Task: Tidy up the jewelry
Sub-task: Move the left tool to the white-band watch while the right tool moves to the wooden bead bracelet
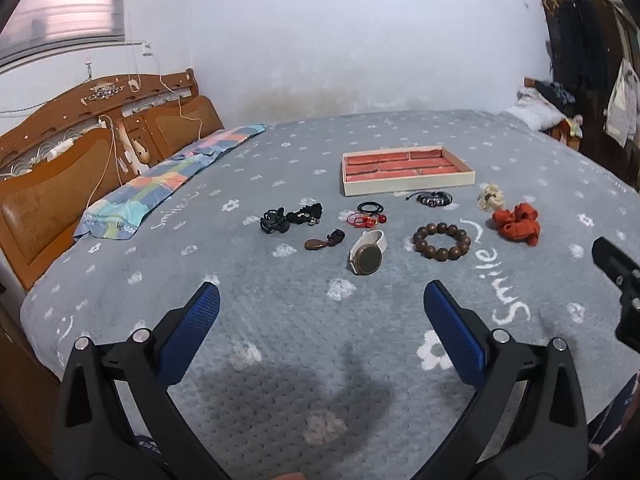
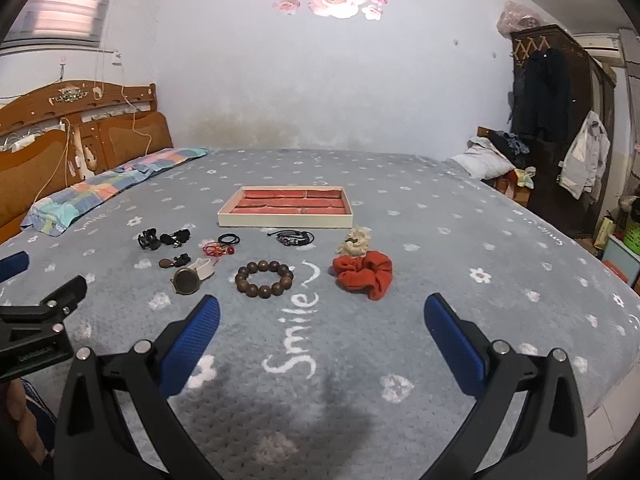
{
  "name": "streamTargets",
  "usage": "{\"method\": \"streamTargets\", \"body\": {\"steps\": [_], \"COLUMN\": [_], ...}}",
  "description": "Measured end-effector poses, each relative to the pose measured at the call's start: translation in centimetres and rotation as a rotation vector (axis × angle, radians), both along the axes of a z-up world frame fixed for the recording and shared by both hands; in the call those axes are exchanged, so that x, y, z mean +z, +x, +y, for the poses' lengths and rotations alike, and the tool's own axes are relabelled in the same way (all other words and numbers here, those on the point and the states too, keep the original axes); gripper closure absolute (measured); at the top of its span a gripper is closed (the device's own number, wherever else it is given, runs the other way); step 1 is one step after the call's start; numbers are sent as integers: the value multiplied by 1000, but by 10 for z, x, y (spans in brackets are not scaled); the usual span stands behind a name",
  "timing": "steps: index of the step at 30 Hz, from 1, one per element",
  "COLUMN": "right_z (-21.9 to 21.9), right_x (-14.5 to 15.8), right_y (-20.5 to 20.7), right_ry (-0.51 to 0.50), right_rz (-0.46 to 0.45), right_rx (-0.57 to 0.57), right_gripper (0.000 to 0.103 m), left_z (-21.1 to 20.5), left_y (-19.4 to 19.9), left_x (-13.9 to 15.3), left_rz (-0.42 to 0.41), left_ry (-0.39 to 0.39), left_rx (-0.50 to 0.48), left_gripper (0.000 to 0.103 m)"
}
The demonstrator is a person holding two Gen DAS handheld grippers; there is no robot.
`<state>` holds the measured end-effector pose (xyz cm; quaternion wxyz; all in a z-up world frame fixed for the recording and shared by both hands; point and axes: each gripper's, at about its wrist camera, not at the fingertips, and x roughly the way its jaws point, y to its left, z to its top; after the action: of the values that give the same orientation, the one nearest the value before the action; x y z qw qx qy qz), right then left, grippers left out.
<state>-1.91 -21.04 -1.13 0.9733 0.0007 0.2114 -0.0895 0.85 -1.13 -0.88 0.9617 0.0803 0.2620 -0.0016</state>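
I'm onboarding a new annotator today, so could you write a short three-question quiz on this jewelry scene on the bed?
1. True or false: the jewelry tray already holds the wooden bead bracelet.
2. Multiple choice: what lies directly beside the red scrunchie? A) the watch B) the cream scrunchie C) the black hair claw
3. Fill in: both the left gripper and the right gripper are ____.

Key:
1. False; the bracelet lies on the grey blanket, in front of the tray.
2. B, the cream scrunchie; the watch and black hair claw lie further left.
3. Open.
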Motion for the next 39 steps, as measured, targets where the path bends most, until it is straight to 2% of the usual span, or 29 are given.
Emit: {"method": "streamTargets", "body": {"steps": [4,9,15,19,22,24,31,39], "right_z": [-1,-8,-5,-8,-9,-8,-5,-3], "right_x": [-4,-19,-25,-29,-34,-39,-48,-70], "right_y": [17,49,77,98,115,126,152,189], "right_ry": [-53,-18,-41,7,38,37,18,9], "right_rz": [22,110,101,111,130,147,167,242], "right_rx": [-39,-16,-23,-4,9,12,-6,-3], "right_gripper": [4,4,4,4,4,4,4,4], "left_z": [3,-3,1,1,6,8,13,12], "left_y": [22,47,74,94,106,115,154,187], "left_x": [-5,-8,-11,-21,-24,-26,-42,-56], "left_rz": [45,40,10,50,65,81,188,196], "left_ry": [-52,-14,-3,6,-61,-75,-83,-45], "left_rx": [-4,-11,35,6,-26,-24,-51,-27], "left_gripper": [4,4,4,4,4,4,4,4]}}
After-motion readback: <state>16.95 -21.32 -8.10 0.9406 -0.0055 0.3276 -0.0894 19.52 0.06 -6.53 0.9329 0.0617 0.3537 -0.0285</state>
